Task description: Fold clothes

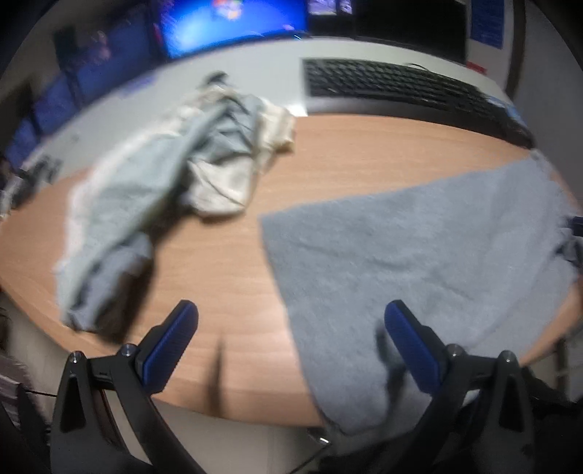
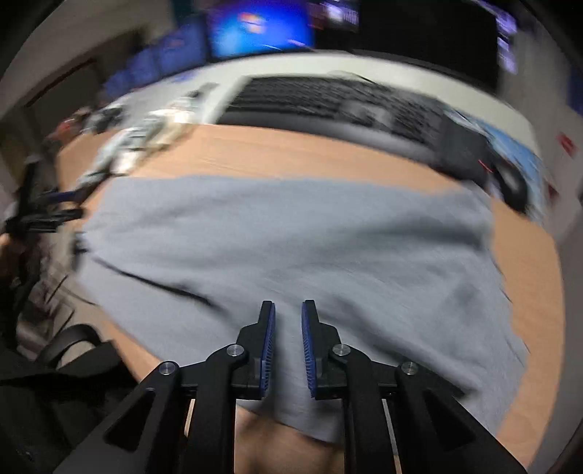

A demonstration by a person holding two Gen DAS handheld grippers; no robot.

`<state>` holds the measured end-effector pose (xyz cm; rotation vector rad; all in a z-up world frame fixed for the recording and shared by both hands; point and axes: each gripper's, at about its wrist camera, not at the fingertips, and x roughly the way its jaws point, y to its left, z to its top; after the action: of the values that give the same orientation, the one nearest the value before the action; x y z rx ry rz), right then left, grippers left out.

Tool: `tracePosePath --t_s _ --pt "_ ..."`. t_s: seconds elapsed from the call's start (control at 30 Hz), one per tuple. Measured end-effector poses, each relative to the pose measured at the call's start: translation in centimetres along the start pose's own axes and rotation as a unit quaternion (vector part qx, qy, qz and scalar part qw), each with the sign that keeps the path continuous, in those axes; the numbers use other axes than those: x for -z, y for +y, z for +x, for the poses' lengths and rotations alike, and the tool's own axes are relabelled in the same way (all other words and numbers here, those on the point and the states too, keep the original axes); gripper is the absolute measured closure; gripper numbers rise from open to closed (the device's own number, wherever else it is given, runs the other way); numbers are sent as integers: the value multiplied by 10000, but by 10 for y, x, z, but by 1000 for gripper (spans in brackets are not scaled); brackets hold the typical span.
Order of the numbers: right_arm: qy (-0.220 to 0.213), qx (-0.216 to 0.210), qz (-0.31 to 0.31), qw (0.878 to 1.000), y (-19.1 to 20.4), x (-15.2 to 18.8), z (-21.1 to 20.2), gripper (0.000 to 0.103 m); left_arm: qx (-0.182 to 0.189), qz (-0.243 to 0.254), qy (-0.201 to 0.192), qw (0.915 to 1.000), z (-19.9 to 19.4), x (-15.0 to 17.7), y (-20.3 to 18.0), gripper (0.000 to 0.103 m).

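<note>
A grey cloth (image 1: 419,248) lies spread flat on the wooden table (image 1: 226,262), its near corner hanging over the front edge. My left gripper (image 1: 291,313) is open wide above the cloth's left edge, holding nothing. In the right wrist view the same grey cloth (image 2: 291,237) fills the middle. My right gripper (image 2: 288,313) has its jaws nearly closed with a narrow gap, and the cloth's near edge passes between them. The view is blurred by motion. The left gripper (image 2: 47,211) shows at the far left.
A crumpled pile of pale blue-grey and cream clothes (image 1: 164,175) lies on the table's left. A black keyboard (image 1: 393,87) sits at the back, monitors (image 1: 233,22) behind it. A dark chair (image 2: 65,350) is at the lower left.
</note>
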<state>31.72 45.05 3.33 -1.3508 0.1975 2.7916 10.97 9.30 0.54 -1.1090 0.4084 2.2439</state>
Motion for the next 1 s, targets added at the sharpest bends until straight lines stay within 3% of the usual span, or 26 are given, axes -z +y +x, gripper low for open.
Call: tracePosePath --t_s 0.1,0.17,0.23,0.33,0.43,0.5,0.67,0.8,0.9,1.0 --pt "-158 -809 -296 9962 40 -18 17 66 396 -151 176 9989 19 1 -4 0" --pt "-127 -1274 -561 9902 69 -29 30 61 342 -89 294 9989 36 2 -16 0" --pt "-56 -1024 -847 9911 92 -36 49 61 275 192 151 9993 43 0 -33 0" --pt "92 -374 -536 9978 84 -46 83 61 183 302 79 9993 51 -4 -40 0" --pt "151 -515 -77 9985 75 -49 94 61 178 208 101 9996 51 -4 -35 0" --pt "54 -653 -191 9977 82 -54 94 61 153 64 102 9998 44 2 -27 0" --pt "30 -1587 -660 9851 135 -53 90 59 3 -194 -52 9998 14 11 -3 0" --pt "87 -2050 -1006 9735 192 -47 99 59 -136 729 -505 9960 1 -7 -1 0" --pt "2 -2183 -1125 9694 225 -40 101 59 243 1390 -662 9878 8 -28 -1 0" --pt "-2 -2146 -1039 9712 248 -35 107 59 625 1921 -489 9782 21 -45 -6 0"
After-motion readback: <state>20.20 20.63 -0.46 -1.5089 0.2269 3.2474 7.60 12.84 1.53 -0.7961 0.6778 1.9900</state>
